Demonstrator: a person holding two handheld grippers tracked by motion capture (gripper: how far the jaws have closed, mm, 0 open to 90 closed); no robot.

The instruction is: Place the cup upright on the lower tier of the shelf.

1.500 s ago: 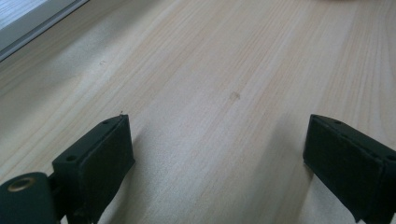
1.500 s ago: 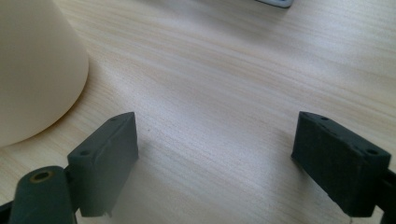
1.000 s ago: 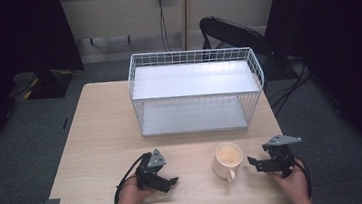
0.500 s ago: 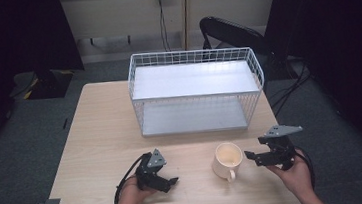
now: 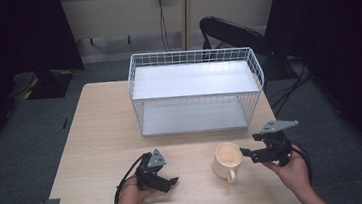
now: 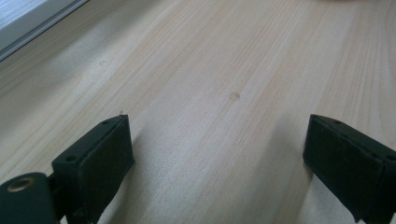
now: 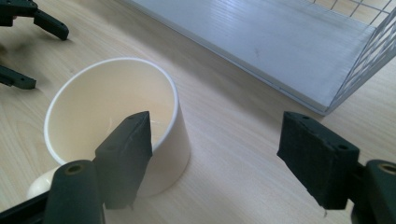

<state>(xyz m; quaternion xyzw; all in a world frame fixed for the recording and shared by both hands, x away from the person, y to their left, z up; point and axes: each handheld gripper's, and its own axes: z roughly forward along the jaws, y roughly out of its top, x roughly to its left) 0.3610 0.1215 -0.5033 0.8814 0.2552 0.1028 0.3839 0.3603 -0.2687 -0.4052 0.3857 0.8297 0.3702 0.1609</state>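
Observation:
A cream mug (image 5: 227, 159) stands upright and empty on the wooden table (image 5: 101, 129), near its front edge, with its handle toward the person. My right gripper (image 5: 248, 156) hovers just right of the mug, held in a hand above the tabletop. In the right gripper view the mug (image 7: 116, 107) sits behind the left jaw. The jaws of the right gripper (image 7: 215, 126) are wide apart and have just been closing a little, pressing on nothing. My left gripper (image 5: 168, 176) rests on the table left of the mug. In its own view the left gripper (image 6: 217, 126) stands open over bare wood.
A white wire rack (image 5: 195, 93) with two white shelves stands at the middle back of the table. Its lower shelf (image 7: 261, 42) lies just beyond the mug. A black chair (image 5: 232, 31) stands behind the table. The left gripper (image 7: 39, 53) appears far off past the mug.
My right gripper has risen off the table and drawn closer to the mug's right side. The left gripper and the mug have stayed where they were.

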